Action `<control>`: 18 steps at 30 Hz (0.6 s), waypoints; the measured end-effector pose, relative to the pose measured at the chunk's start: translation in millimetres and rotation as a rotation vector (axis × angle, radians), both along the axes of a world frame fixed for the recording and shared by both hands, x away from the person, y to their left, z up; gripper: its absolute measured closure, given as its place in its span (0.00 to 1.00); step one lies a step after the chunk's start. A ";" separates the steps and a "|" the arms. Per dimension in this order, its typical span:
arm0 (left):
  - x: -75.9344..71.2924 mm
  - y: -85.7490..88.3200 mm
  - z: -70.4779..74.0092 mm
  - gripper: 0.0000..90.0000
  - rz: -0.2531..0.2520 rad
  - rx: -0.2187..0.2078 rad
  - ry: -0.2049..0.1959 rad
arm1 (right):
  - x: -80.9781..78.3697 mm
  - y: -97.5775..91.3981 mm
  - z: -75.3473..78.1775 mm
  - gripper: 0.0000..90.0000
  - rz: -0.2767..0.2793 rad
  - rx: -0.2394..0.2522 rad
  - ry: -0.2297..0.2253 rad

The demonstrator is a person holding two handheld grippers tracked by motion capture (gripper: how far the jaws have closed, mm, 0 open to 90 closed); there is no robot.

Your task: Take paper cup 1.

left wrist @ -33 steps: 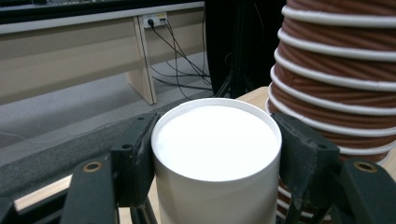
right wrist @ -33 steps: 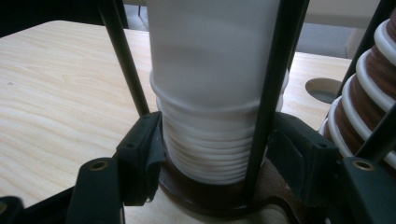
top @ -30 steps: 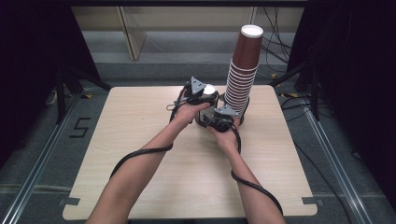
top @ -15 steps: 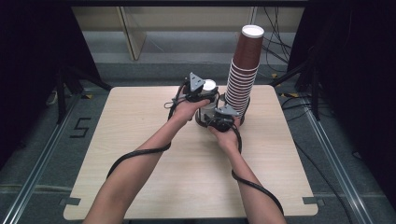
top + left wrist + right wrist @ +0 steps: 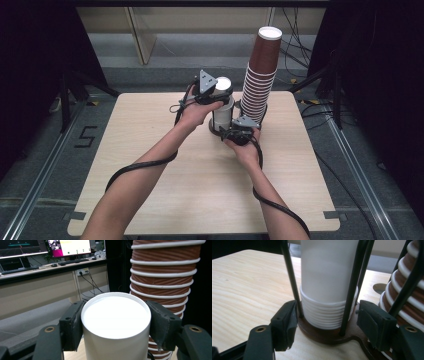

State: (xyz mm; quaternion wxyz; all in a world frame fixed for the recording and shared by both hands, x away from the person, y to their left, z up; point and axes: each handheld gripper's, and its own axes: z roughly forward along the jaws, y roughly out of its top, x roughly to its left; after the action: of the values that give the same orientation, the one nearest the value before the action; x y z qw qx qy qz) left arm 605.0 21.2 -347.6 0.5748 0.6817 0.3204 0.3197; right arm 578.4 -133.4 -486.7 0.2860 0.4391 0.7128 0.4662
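A stack of white paper cups [image 5: 328, 312] stands in a black wire holder on a brown base [image 5: 324, 336] at the table's far middle. My left gripper [image 5: 116, 327] is shut on the top white cup [image 5: 116, 322], upside down and partly raised off the stack; from above the cup [image 5: 221, 107] sits under that gripper [image 5: 220, 95]. My right gripper [image 5: 328, 325] is low at the holder's base [image 5: 227, 134]. Its jaws have just been opening, with the base and the stack between them and the right pad [image 5: 372, 322] clear. A tall stack of brown cups [image 5: 260, 75] stands just right.
The brown stack [image 5: 162, 277] rises close behind the held cup, and its rims [image 5: 409, 297] sit beside my right jaw. Thin black rods [image 5: 289, 277] ring the white cups. The wooden table [image 5: 150, 150] spreads bare toward the person. Cables lie on the floor behind.
My left gripper has risen with the white cup, drawing it higher out of the stack. The right hand has stayed at the holder's base.
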 end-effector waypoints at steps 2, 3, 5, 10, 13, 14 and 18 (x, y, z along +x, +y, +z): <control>-5.3 4.4 6.1 0.38 0.005 0.017 -0.018 | -4.4 -0.7 3.6 0.36 0.002 0.006 -0.009; -7.7 5.7 7.7 0.38 0.004 0.020 -0.015 | -8.2 -1.3 7.0 0.36 0.008 0.018 0.015; -10.2 6.7 8.9 0.38 0.002 0.018 -0.012 | -11.1 -2.2 9.2 0.35 0.020 0.021 -0.016; -28.6 13.4 10.7 0.38 -0.019 0.034 0.026 | -22.7 -11.0 18.6 0.34 0.054 0.011 -0.012; -36.8 19.2 8.2 0.38 -0.030 0.055 0.033 | -30.1 -16.0 24.1 0.33 0.084 0.025 -0.008; -36.8 19.2 8.2 0.38 -0.030 0.055 0.033 | -30.1 -16.0 24.1 0.33 0.084 0.025 -0.008; -47.2 26.6 3.4 0.38 -0.044 0.073 0.046 | -42.7 -27.2 32.2 0.32 0.118 0.015 -0.022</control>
State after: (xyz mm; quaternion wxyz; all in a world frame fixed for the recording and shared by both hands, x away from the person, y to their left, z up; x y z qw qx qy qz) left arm 557.8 47.7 -344.3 0.5486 0.7164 0.3067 0.3028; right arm 535.7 -160.6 -454.5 0.2628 0.3933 0.7307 0.4922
